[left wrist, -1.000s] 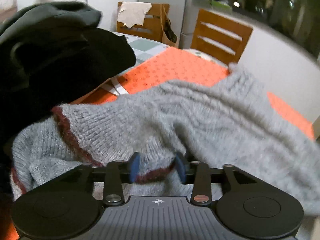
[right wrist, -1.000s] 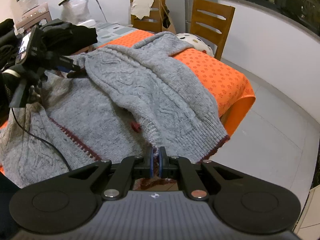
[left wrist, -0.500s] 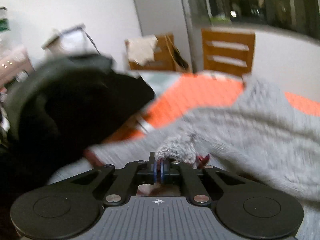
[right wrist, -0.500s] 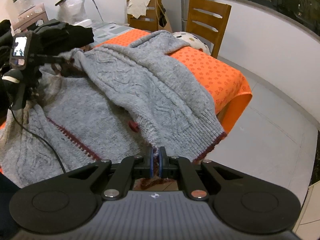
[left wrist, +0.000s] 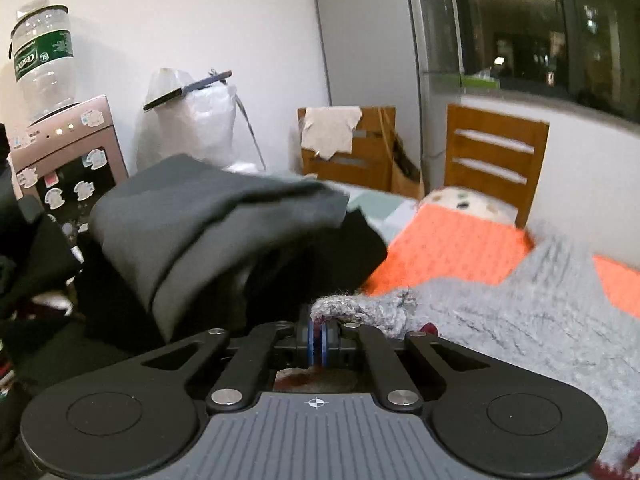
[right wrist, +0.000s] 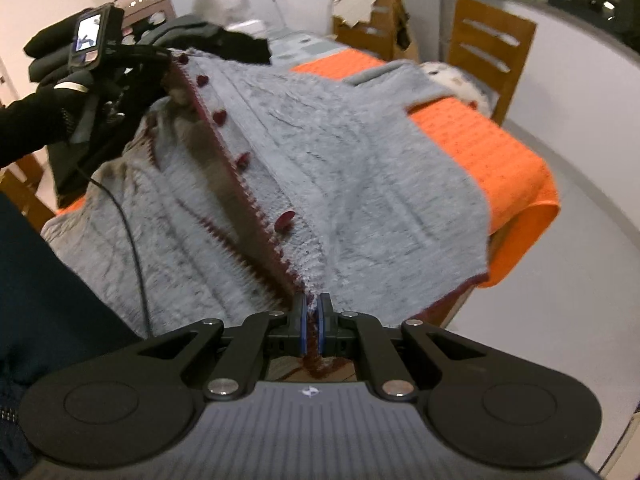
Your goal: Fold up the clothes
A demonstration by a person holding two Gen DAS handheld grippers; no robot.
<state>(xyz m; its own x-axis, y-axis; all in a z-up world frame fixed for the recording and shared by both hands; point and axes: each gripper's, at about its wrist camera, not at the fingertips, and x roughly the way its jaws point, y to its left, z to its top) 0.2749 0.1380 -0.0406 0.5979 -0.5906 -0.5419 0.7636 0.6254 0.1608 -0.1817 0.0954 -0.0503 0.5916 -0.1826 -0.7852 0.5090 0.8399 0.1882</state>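
A grey knit cardigan [right wrist: 340, 152] with dark red trim and red buttons [right wrist: 285, 220] lies over the orange-covered table [right wrist: 500, 160]. My right gripper [right wrist: 311, 312] is shut on the cardigan's bottom hem corner at the near edge. My left gripper [left wrist: 318, 330] is shut on the cardigan's collar edge [left wrist: 360, 308] and holds it raised; it also shows in the right wrist view [right wrist: 160, 54] at the far left, lifting the button edge so one front panel hangs stretched between both grippers.
A pile of dark folded clothes [left wrist: 208, 216] sits at the table's back left. A wooden chair [right wrist: 492, 44] stands behind the table, with a cardboard box [left wrist: 348, 148] and a water dispenser [left wrist: 60, 148] along the wall. The table's right edge drops to the floor [right wrist: 560, 280].
My left gripper closed on the collar edge and rose, pulling the button edge up and taut. My right gripper kept its hold on the hem and lifted slightly.
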